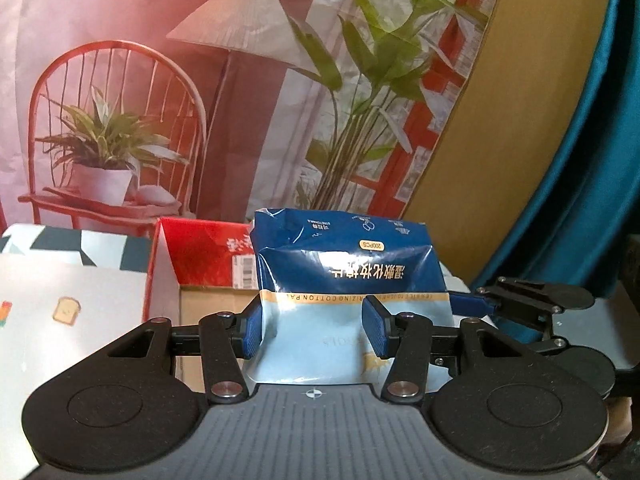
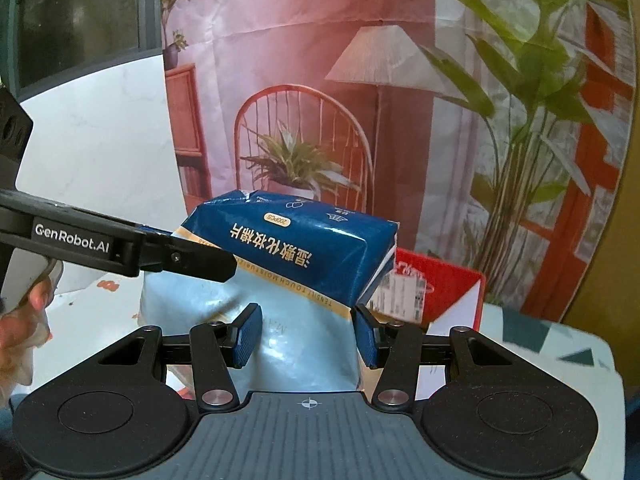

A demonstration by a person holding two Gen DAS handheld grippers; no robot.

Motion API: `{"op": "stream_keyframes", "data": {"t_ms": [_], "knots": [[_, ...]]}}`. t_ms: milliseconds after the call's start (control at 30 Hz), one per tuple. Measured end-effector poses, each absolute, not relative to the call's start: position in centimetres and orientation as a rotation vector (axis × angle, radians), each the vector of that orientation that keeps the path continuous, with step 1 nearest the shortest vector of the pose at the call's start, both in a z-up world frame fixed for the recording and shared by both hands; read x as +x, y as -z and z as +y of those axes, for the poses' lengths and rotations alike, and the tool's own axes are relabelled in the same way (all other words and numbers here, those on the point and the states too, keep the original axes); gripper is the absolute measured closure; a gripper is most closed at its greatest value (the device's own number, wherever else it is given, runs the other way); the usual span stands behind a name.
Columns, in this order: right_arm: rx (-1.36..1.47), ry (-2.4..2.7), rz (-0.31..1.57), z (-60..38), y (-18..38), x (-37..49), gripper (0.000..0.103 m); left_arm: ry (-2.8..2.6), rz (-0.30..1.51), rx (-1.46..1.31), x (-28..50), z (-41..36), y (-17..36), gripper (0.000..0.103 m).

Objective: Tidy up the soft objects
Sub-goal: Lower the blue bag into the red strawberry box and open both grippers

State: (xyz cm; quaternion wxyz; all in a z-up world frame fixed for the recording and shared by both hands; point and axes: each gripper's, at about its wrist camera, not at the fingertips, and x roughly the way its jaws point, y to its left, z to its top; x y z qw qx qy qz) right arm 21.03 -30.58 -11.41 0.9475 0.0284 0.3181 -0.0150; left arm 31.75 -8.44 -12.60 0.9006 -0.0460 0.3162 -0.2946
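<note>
A blue and pale-blue bag of cotton pads [image 1: 344, 264] hangs upside down in the air, held from two sides. My left gripper [image 1: 314, 320] is shut on its pale lower part, with the left pad denting the bag's edge. In the left wrist view my right gripper [image 1: 474, 306] comes in from the right and pinches the bag's right edge. In the right wrist view the same bag [image 2: 296, 248] sits between my right gripper's [image 2: 306, 330] blue pads, which press on it. There my left gripper [image 2: 218, 264] reaches in from the left onto the bag's upper left edge.
An open red cardboard box [image 1: 200, 248] [image 2: 440, 280] stands just behind and below the bag. A white lid with a toast print [image 1: 68, 312] lies to the left, on a teal-patterned cloth [image 2: 540, 336]. A printed backdrop [image 1: 240, 80] rises behind. A hand [image 2: 20, 320] shows at the left.
</note>
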Motion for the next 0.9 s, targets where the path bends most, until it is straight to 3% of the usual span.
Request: {"op": "stream_keyframes", "data": {"t_ms": [500,900], "knots": [[-0.131,0.073,0.592,-31.6,14.5,28.3,0.057,0.530,0.603,-0.038,38.0,-9.9,13.8,0.050],[-0.064,0.037,0.755,-32.7,20.6,29.6,0.057,0.562,0.797,-0.005,40.2,-9.7,19.4,0.050]]}}
